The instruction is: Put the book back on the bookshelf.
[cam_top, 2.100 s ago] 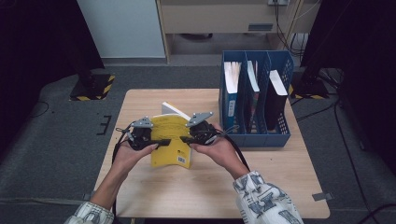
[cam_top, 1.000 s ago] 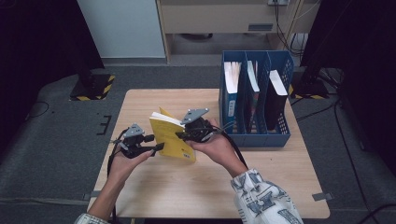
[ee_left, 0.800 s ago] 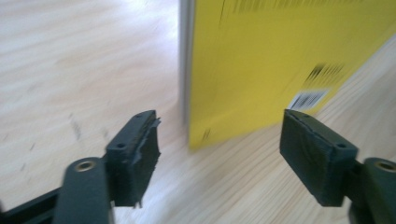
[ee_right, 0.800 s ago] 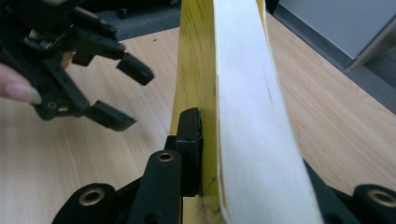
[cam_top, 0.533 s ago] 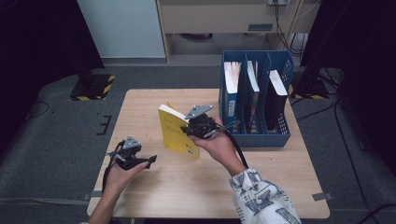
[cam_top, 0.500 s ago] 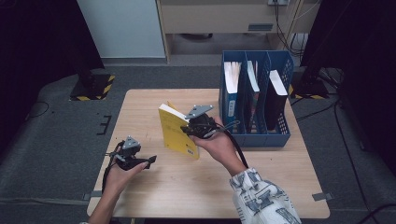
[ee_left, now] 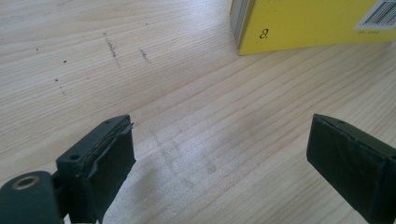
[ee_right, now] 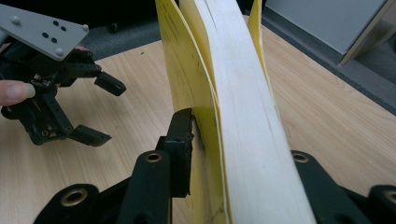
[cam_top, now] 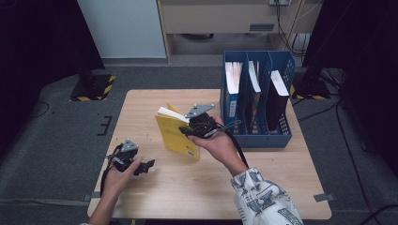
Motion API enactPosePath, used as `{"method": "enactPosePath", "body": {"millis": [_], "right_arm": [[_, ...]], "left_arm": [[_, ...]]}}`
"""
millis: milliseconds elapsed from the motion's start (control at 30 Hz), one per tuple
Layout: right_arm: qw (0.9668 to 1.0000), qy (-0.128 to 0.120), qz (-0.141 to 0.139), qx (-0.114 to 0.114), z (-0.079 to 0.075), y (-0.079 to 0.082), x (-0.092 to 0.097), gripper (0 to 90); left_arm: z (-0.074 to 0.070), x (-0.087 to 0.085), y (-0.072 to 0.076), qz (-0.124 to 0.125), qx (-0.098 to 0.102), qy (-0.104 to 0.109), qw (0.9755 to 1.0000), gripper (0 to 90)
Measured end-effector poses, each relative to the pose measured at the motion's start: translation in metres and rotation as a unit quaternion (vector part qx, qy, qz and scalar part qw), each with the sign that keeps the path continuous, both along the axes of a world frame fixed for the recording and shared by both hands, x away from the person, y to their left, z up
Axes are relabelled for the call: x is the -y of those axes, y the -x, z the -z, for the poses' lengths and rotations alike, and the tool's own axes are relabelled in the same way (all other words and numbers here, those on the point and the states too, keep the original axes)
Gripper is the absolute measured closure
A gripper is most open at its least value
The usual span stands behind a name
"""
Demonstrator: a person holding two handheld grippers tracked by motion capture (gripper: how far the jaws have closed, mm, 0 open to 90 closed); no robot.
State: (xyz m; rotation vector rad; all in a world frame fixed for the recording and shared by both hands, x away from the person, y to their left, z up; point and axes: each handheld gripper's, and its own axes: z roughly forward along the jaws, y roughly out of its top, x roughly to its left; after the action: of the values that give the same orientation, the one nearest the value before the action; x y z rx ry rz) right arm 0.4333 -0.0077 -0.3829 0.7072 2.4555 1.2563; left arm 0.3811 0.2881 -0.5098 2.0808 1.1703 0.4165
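Nearest, the left gripper (cam_top: pixel 141 165) sits low over the near-left of the table (cam_top: pixel 281 187), jaws spread wide with only bare wood between them; they have just been opening, and nothing is held. In the left gripper view the yellow book (ee_left: pixel 303 23) lies beyond the jaws, up and to the right, apart from them

Further in, mid-table, the right gripper (cam_top: pixel 187 131) pinches the yellow book (cam_top: pixel 176 136) at its right-hand edge, pads pressed on cover and pages. The right gripper view shows one black pad (ee_right: pixel 182 149) flat on the front cover, page block bulging past it. The book stands on its lower edge, long axis roughly upright, leaning a little, spine side probably turned away left

Far right, the blue file rack (cam_top: pixel 256 136) holds upright books already; the right hand is the nearer to it. The rack lies to the right and just beyond the book, so the move turns on keeping the book upright to match a slot
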Motion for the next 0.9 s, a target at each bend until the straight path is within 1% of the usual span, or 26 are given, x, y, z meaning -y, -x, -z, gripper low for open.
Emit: {"method": "enactPosePath", "body": {"millis": [67, 133, 167, 267, 367, 400, 467, 500, 567, 667, 700, 800, 900], "right_arm": [[1.0, -0.002, -0.003, -0.002, 0.0004, -0.0005, -0.0011, 66.5], [1.0, -0.001, -0.005, -0.005, 0.0007, -0.0015, -0.0018, 71.5], [1.0, -0.003, -0.005, -0.007, 0.0006, -0.0021, -0.0016, 73.1], [0.9999, -0.007, 0.002, -0.008, 0.0011, -0.0024, -0.0015, 74.5], [0.9997, -0.019, 0.012, -0.012, 0.0024, -0.0044, 0.001, 74.9], [0.9993, -0.026, 0.018, -0.018, 0.0028, -0.0052, 0.0021, 74.9], [0.9992, -0.026, 0.024, -0.02, 0.0023, -0.0063, 0.003, 75.0], [0.9991, -0.026, 0.025, -0.022, 0.002, -0.0066, 0.0032, 75.1], [0.9987, -0.032, 0.029, -0.028, 0.0009, -0.0079, 0.0045, 75.1], [0.9974, -0.049, 0.035, -0.041, -0.0022, -0.0094, 0.007, 75.2], [0.9973, -0.049, 0.034, -0.044, -0.0032, -0.0096, 0.0072, 75.2], [0.9972, -0.049, 0.032, -0.046, -0.0048, -0.009, 0.0074, 75.3], [0.997, -0.054, 0.031, -0.045, -0.0071, -0.0079, 0.0075, 75.3]], "left_arm": [[0.0004, 0.0, 0.0003, 0.003, -0.002, -0.005, 1.0, 7.0], [0.0018, 0.0014, 0.0002, 0.003, -0.005, -0.009, 0.9999, 7.1], [0.0022, 0.0017, 0.0, 0.006, -0.008, -0.015, 0.9998, 7.0], [0.0048, 0.0027, -0.0007, 0.003, -0.011, -0.023, 0.9997, 7.1], [0.0077, 0.0026, -0.0008, 0.002, -0.016, -0.029, 0.9995, 7.0], [0.0076, 0.002, -0.001, 0.004, -0.016, -0.031, 0.9994, 7.1], [0.0078, 0.0017, -0.0014, 0.003, -0.013, -0.029, 0.9995, 7.1], [0.0079, 0.0012, -0.0016, 0.003, -0.017, -0.031, 0.9994, 7.1], [0.0084, 0.0008, -0.0018, 0.004, -0.018, -0.032, 0.9993, 7.1], [0.0082, -0.001, -0.0016, 0.0, -0.018, -0.031, 0.9994, 7.0], [0.0084, -0.0015, -0.0017, -0.002, -0.016, -0.028, 0.9995, 7.1], [0.0089, -0.0022, -0.0018, -0.003, -0.019, -0.03, 0.9994, 7.1], [0.0096, -0.0018, -0.0017, -0.005, -0.02, -0.027, 0.9994, 7.0]]}}
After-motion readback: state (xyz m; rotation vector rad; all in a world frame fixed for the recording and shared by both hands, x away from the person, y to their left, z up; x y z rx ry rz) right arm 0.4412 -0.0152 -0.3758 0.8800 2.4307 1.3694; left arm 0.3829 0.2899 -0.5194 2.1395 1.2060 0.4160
